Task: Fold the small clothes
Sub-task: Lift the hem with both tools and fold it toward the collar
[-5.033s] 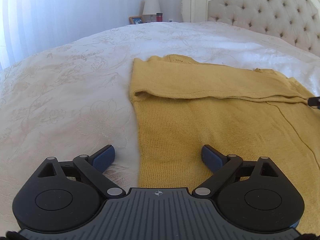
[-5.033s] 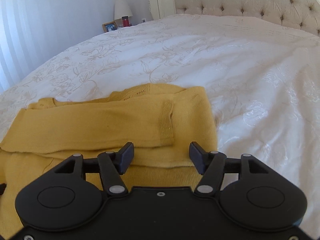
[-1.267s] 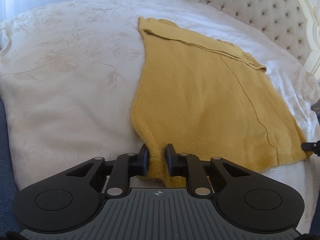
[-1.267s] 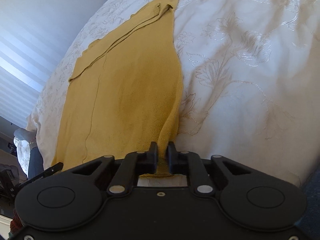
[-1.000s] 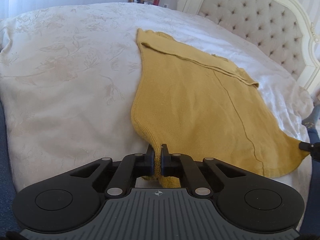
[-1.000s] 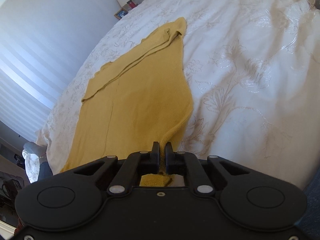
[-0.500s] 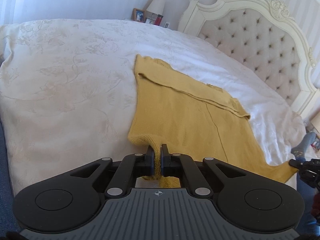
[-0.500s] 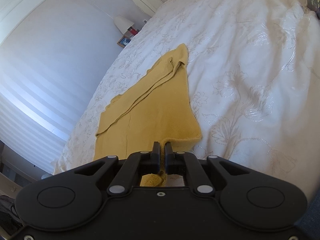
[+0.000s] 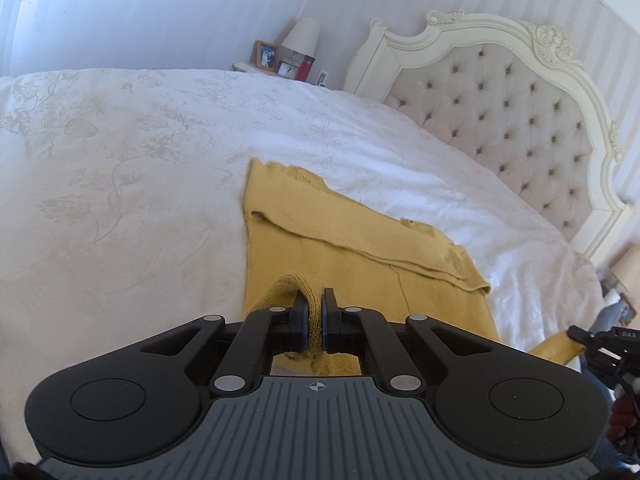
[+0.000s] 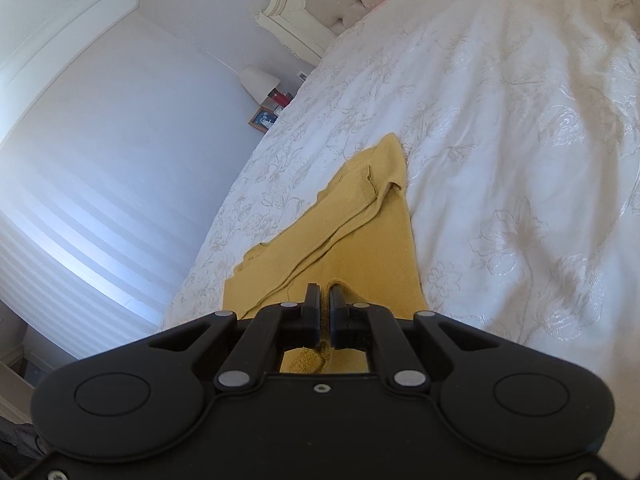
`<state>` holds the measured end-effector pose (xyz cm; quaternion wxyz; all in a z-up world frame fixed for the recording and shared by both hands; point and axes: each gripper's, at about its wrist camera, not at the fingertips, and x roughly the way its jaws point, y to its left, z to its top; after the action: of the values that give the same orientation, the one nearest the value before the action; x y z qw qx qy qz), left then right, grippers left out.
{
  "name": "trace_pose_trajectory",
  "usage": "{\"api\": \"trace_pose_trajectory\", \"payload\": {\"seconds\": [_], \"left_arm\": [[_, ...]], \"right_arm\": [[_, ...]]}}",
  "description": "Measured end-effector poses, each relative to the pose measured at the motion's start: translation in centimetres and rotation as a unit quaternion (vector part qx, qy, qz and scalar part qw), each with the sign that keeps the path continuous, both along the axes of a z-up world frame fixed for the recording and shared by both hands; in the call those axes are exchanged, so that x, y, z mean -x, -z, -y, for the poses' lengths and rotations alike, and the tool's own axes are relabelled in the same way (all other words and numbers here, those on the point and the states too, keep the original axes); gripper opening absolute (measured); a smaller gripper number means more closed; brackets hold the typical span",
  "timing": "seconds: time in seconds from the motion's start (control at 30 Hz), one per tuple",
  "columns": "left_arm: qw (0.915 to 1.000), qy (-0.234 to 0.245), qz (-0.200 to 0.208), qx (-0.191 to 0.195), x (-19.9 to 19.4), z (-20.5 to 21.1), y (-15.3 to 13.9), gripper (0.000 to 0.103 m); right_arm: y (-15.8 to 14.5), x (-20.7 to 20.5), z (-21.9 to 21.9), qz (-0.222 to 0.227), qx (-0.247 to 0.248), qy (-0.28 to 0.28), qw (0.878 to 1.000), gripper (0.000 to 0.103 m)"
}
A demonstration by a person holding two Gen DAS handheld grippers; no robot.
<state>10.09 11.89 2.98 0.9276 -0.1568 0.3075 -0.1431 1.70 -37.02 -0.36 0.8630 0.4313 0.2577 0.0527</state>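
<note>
A mustard-yellow knit sweater (image 9: 352,240) lies on the white bedspread (image 9: 120,184), sleeves folded across its top. My left gripper (image 9: 313,300) is shut on the sweater's near hem corner and holds it raised above the bed. My right gripper (image 10: 324,294) is shut on the other hem corner of the sweater (image 10: 352,236), also lifted. The right gripper also shows at the right edge of the left wrist view (image 9: 580,334), with yellow cloth in it. The lower half of the sweater hangs between the two grippers, partly hidden behind them.
A tufted cream headboard (image 9: 512,128) stands at the far end of the bed. A nightstand with a lamp (image 9: 302,36), a photo frame and a red cup stands beside it. The bed's near edge drops off below the grippers.
Both grippers shut on the hem corners, then lifted them up and carried them toward the sweater's top. The sweater's visible flat part has shortened.
</note>
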Motion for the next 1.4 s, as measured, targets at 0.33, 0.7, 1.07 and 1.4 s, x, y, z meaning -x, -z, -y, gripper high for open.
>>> {"api": "trace_pose_trajectory", "payload": {"seconds": [0.33,0.7,1.07,1.4], "left_arm": [[0.9995,-0.011,-0.005,0.031,-8.6,1.0,-0.6,0.005],[0.9994,0.001,-0.035,0.003,-11.2,2.2,2.2,0.005],[0.9989,-0.006,-0.045,0.004,-10.8,1.0,2.4,0.005],[0.9992,-0.009,-0.022,0.033,-13.7,0.8,0.5,0.005]], "right_arm": [[-0.7,-8.2,3.5,0.023,-0.004,0.035,0.999,0.007],[3.1,-12.0,0.7,-0.068,0.095,-0.048,0.992,0.045],[3.6,-9.6,-1.5,-0.04,0.143,-0.072,0.986,0.009],[0.6,-12.8,3.1,0.02,0.016,0.012,1.0,0.009]]}}
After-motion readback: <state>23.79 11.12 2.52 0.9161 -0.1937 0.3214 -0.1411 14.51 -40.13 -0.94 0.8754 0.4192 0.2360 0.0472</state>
